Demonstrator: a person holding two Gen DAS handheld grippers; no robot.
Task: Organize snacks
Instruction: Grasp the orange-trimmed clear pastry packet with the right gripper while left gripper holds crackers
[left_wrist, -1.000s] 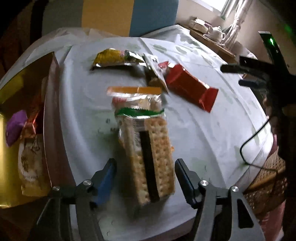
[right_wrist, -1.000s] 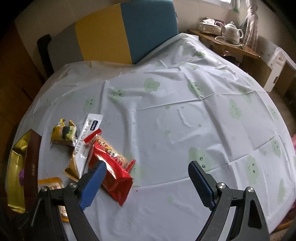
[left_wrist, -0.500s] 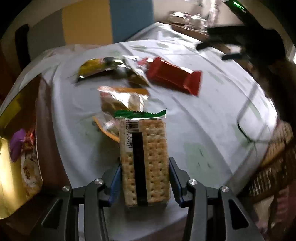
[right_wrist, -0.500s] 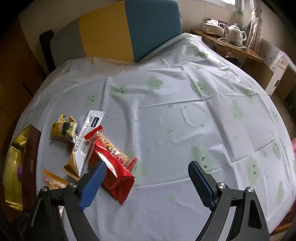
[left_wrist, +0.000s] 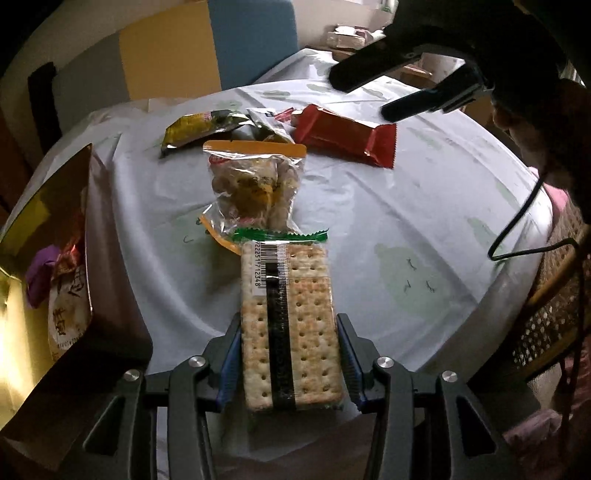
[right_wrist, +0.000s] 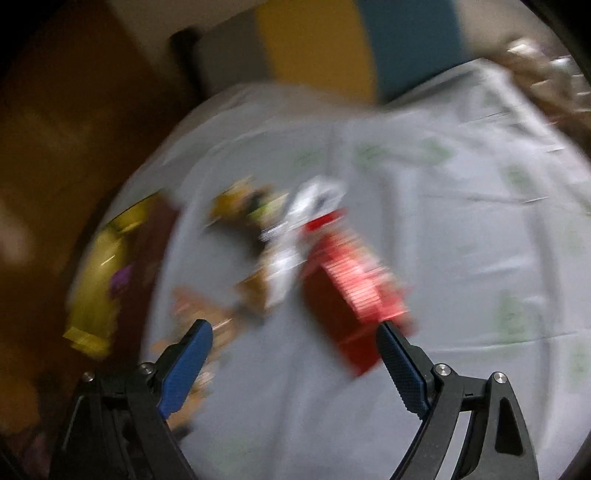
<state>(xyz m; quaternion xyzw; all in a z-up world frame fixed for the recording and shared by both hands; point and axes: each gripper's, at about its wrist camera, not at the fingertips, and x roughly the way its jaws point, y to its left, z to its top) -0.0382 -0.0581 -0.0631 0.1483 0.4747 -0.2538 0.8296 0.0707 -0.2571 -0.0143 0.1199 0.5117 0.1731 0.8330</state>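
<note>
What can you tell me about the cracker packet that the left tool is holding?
The cracker packet is a long, clear plastic wrap around a stack of pale, dotted square crackers. A dark stripe runs down its middle, with a white barcode label near the far end, and that end is sealed with a crimped green edge. The left tool grips its near end from both sides, so it points forward, away from the camera. Its green end overlaps the clear snack bag in the picture; whether they touch, I cannot tell.
</note>
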